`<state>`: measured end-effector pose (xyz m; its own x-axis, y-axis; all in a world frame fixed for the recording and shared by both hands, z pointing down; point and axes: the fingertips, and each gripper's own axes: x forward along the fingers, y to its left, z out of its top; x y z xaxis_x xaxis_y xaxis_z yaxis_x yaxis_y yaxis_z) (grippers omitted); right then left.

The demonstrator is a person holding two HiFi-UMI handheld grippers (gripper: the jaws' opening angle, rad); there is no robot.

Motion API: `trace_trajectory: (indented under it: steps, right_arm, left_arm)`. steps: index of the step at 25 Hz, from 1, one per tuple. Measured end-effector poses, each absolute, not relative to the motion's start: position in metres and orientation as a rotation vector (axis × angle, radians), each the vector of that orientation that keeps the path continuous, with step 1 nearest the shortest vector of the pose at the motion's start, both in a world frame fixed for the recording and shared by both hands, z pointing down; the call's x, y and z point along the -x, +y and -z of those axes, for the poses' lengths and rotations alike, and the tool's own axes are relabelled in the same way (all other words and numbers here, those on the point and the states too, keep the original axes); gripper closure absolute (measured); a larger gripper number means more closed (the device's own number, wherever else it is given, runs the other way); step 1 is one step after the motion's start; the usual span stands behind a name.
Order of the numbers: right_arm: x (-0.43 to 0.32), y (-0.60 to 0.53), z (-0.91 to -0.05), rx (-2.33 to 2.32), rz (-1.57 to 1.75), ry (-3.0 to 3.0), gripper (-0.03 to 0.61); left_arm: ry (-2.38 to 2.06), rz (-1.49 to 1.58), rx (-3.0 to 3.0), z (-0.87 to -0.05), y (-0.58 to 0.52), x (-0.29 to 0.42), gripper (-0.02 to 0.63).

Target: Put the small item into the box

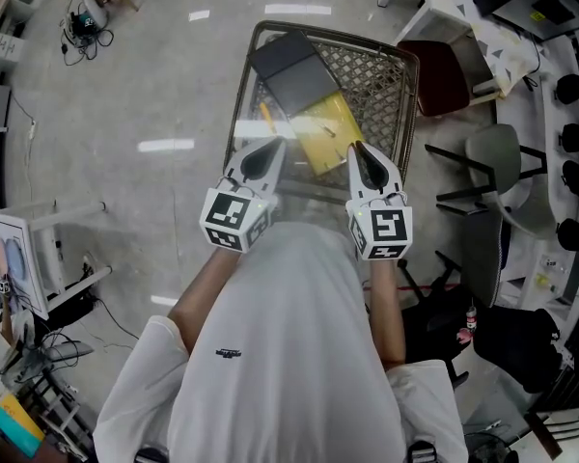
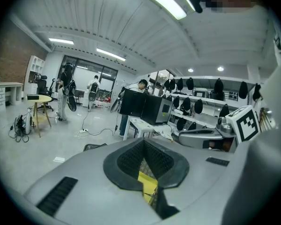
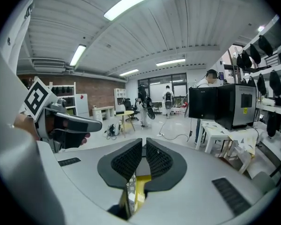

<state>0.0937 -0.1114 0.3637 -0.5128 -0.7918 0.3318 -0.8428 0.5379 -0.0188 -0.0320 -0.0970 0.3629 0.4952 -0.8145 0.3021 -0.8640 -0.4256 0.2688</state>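
In the head view a wire mesh cart (image 1: 391, 80) stands in front of me. A dark grey flat box (image 1: 294, 70) lies in it at the far left, with a yellow flat item (image 1: 326, 133) beside it, closer to me. My left gripper (image 1: 270, 149) and right gripper (image 1: 359, 149) hover side by side over the cart's near edge, both shut and holding nothing. In the left gripper view the yellow item (image 2: 147, 184) shows below the closed left gripper (image 2: 144, 143). In the right gripper view the yellow item (image 3: 140, 187) shows under the right gripper (image 3: 144, 146). No separate small item is visible.
A dark red chair (image 1: 444, 75) and a grey chair (image 1: 497, 157) stand right of the cart, beside a desk. Cables (image 1: 82, 22) lie on the floor at far left. Black cabinets on a white table (image 3: 222, 109) and people stand far off.
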Motion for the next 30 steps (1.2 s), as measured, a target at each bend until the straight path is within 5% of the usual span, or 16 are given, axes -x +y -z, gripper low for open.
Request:
trace_trajectory:
  steps: [30]
  right_arm:
    - [-0.114, -0.111, -0.36, -1.44, -0.28, -2.484, 0.58]
  left_arm:
    - [-1.357, -0.184, -2.408, -0.356, -0.102, 0.015, 0.612]
